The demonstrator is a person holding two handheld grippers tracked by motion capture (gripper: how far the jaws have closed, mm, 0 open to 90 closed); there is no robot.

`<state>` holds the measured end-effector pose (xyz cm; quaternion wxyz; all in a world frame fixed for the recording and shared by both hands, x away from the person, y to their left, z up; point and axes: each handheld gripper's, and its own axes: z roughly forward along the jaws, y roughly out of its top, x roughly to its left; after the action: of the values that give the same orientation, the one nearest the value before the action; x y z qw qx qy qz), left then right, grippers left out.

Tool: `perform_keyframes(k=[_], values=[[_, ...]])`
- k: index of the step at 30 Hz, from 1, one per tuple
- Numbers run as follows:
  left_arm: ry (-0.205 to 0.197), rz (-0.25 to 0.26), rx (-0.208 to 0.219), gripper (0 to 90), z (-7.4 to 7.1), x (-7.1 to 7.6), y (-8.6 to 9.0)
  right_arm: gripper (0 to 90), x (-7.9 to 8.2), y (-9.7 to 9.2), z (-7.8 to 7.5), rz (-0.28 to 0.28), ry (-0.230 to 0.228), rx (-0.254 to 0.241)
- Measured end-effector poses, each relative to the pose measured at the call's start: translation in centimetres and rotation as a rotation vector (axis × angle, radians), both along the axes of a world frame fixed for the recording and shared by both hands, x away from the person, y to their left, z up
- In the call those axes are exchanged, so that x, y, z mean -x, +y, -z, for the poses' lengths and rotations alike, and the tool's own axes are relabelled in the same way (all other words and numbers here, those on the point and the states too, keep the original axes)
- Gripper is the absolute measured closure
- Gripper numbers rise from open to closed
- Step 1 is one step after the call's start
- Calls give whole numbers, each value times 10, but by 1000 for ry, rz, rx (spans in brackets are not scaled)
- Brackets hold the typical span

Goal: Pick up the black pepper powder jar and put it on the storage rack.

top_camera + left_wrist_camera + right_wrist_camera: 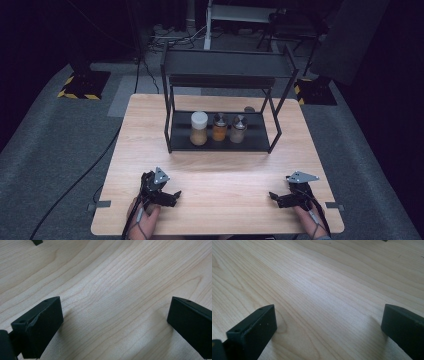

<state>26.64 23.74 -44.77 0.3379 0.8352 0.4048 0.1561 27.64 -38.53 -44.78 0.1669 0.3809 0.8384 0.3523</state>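
A black two-tier wire rack (223, 80) stands at the back middle of the wooden table (145, 130). On its lower shelf stand three jars: a white-lidded jar (198, 128) of tan powder, an orange-filled jar (219, 127) and a pale jar (238, 128), both with dark lids. My left gripper (173, 196) rests near the front left edge, open, with bare wood between its jaws (115, 315). My right gripper (274, 198) rests near the front right edge, open too, nothing between its jaws (329, 320).
A small round object (249, 109) lies on the table behind the rack's right side. Cables run over the grey floor to the left. Black-and-yellow striped stand bases (82, 84) sit at the back left and back right.
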Motion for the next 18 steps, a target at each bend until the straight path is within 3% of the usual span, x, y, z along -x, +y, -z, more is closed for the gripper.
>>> perform_keyframes(k=[18], values=[[1, -1, 0, 0, 0, 0, 0, 0, 0, -1, 0, -6, 1, -2]])
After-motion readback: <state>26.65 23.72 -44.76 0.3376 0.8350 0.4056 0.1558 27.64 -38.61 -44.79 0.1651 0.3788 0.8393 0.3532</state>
